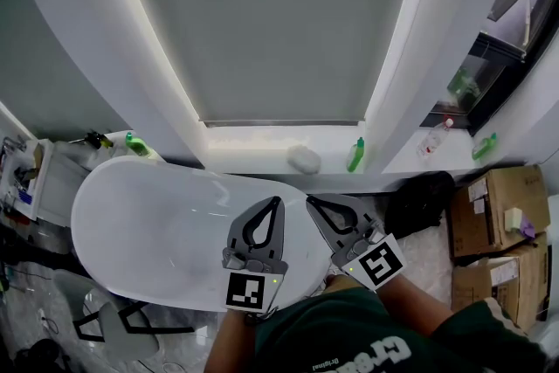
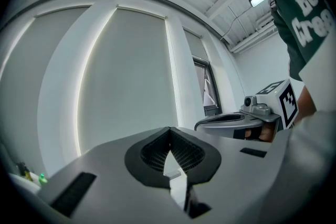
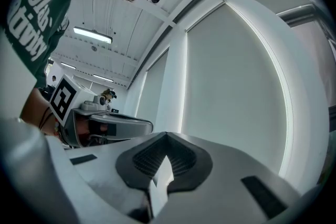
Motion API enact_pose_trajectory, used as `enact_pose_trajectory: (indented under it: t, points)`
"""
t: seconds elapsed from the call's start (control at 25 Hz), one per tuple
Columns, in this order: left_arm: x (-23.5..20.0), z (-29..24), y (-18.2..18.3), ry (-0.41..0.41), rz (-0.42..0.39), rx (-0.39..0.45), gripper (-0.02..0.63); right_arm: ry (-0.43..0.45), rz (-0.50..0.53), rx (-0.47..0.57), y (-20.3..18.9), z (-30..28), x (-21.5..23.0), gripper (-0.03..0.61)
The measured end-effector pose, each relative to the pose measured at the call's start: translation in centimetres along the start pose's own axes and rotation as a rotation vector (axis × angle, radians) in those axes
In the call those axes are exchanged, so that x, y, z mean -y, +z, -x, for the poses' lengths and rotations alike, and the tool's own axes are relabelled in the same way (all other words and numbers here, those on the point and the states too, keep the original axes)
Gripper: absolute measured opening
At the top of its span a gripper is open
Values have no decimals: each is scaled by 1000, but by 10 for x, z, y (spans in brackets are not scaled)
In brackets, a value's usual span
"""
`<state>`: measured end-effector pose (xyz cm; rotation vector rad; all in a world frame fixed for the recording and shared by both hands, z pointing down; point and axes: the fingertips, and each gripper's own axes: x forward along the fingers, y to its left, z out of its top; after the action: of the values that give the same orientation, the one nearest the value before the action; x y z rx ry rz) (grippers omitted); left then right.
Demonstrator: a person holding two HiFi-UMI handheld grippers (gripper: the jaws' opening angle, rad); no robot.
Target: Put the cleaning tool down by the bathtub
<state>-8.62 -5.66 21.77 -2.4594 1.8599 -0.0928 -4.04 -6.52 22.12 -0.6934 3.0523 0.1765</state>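
Bathtub (image 1: 148, 223) at lower left, ledge (image 1: 249, 144) behind it, rounded lump (image 1: 304, 158) and bottle (image 1: 355, 155) side by side on the ledge, bag (image 1: 419, 201) right of the tub, cardboard boxes (image 1: 498, 214) farther right

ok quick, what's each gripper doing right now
Left gripper: closed, nothing between the jaws.
Right gripper: closed, nothing held.
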Motion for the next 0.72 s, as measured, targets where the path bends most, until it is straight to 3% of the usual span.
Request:
enact_pose_trajectory:
  t: [0.72]
  points:
    - [21,0,4,-13,-9,3,8,23,14,4,2,12,-4,14]
